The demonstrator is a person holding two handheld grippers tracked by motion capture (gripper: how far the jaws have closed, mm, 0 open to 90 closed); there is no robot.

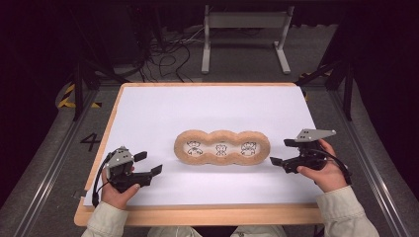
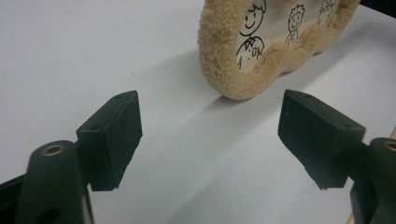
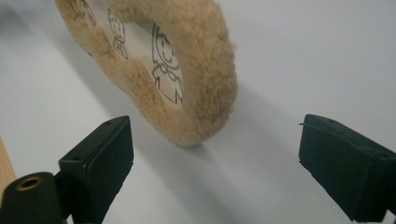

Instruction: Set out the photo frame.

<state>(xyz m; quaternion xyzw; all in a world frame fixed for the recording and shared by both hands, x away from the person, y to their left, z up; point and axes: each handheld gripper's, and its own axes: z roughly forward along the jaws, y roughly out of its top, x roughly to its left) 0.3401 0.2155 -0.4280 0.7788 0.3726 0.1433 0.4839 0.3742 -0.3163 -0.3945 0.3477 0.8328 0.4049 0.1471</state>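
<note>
A tan fuzzy frame (image 1: 207,147) with three round windows, each holding a cartoon figure drawing, lies flat on the middle of the white tabletop (image 1: 207,106). My left gripper (image 1: 149,163) is near the front left corner, open, its jaws pointing toward the frame's left end. In the left gripper view the frame (image 2: 224,70) lies just beyond the open left gripper (image 2: 210,116), with nothing between its jaws. My right gripper (image 1: 282,152) sits just right of the frame's right end, open. In the right gripper view the frame's rounded end (image 3: 205,84) lies just ahead of the open right gripper (image 3: 215,144), apart from both jaws.
The white surface rests on a wooden board whose front edge (image 1: 197,216) shows near the person's sleeves. Beyond the table stand a white metal stand (image 1: 244,22), loose cables (image 1: 168,54) on the floor and dark tripod legs (image 1: 79,84) at both sides.
</note>
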